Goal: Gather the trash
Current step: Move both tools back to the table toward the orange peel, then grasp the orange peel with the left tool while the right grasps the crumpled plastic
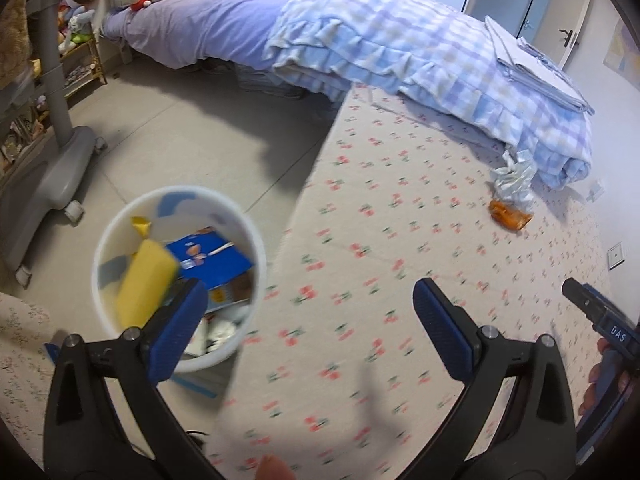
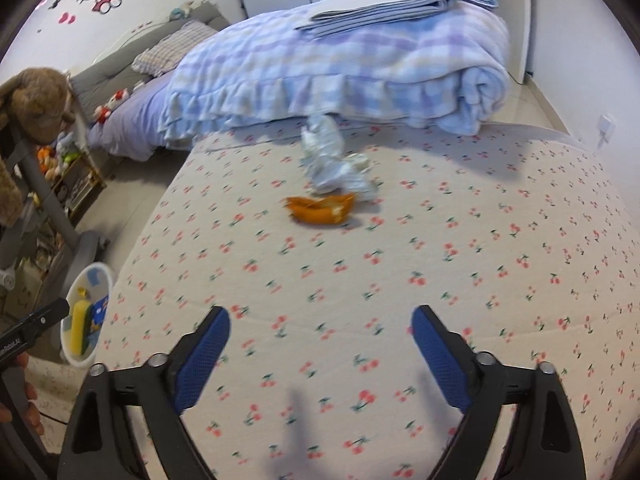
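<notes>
Hovering over cherry-print mattress (image 2: 400, 240), L gripper (image 1: 310, 320) and R gripper (image 2: 320, 344) both wide open, empty, orange wrapper (image 2: 320, 209) touching crumpled foil wrapper (image 2: 332, 160) at R's 12 o'clock, white bin (image 1: 240, 216) at L's 10 o'clock holding yellow sponge (image 1: 146, 280).

Both wrist views over cherry-print mattress (image 1: 400, 240)

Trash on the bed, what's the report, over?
Left tool open, empty; right tool open, empty. Orange wrapper and crumpled silver wrapper on the cherry-print sheet. Bin beside the bed. Path clear.
</notes>
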### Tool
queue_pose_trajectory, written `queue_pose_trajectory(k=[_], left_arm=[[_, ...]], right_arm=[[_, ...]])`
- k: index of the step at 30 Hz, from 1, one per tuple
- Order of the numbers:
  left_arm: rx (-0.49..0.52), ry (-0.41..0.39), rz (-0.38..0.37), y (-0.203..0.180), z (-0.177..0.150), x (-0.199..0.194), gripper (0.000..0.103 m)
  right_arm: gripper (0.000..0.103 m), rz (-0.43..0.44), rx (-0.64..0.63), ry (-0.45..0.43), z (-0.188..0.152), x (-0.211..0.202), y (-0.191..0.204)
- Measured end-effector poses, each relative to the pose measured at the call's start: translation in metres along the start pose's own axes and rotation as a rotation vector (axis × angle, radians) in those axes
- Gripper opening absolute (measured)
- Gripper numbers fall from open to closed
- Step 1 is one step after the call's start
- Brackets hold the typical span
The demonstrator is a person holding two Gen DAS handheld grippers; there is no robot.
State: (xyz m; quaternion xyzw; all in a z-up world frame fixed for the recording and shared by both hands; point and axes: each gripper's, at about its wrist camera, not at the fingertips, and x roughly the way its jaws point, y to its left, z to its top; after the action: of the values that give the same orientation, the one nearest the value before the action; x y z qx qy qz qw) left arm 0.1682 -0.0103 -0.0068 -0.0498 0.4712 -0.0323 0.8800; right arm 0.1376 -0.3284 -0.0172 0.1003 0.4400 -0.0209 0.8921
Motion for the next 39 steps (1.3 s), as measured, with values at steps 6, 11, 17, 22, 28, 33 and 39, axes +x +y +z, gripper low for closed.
queue_pose_trajectory(k=[6,11,17,22,28,33,39], left_arm=[[0.035,-0.047,-0.049,-0.036,0.011,0.016,0.102],[0.092,-0.108,-0.068,-0.063,0.020,0.033,0.102],[0.130,-0.073,-0.085,-0.086,0.029,0.066,0.102],[0.175,0.000,-0.128,-0.115,0.031,0.091,0.102],[0.183,-0.004,-0.246,-0.149,0.035,0.108,0.095],[0.266,-0.012,-0.361,-0.185,0.035,0.118,0.081],[0.317,0.015,-0.390,-0.211,0.030,0.134,0.041]], right_arm=[[0.103,-0.015,0.056,-0.007,0.014,0.015,-0.038],[0.103,-0.061,0.059,-0.049,0.025,0.029,-0.061],[0.103,-0.025,0.116,-0.007,0.038,0.050,-0.080],[0.103,-0.028,0.179,0.027,0.042,0.065,-0.095],[0.103,-0.052,0.189,0.064,0.039,0.071,-0.113],[0.103,-0.074,0.181,0.050,0.037,0.063,-0.127],[0.103,-0.053,0.219,0.040,0.036,0.059,-0.138]])
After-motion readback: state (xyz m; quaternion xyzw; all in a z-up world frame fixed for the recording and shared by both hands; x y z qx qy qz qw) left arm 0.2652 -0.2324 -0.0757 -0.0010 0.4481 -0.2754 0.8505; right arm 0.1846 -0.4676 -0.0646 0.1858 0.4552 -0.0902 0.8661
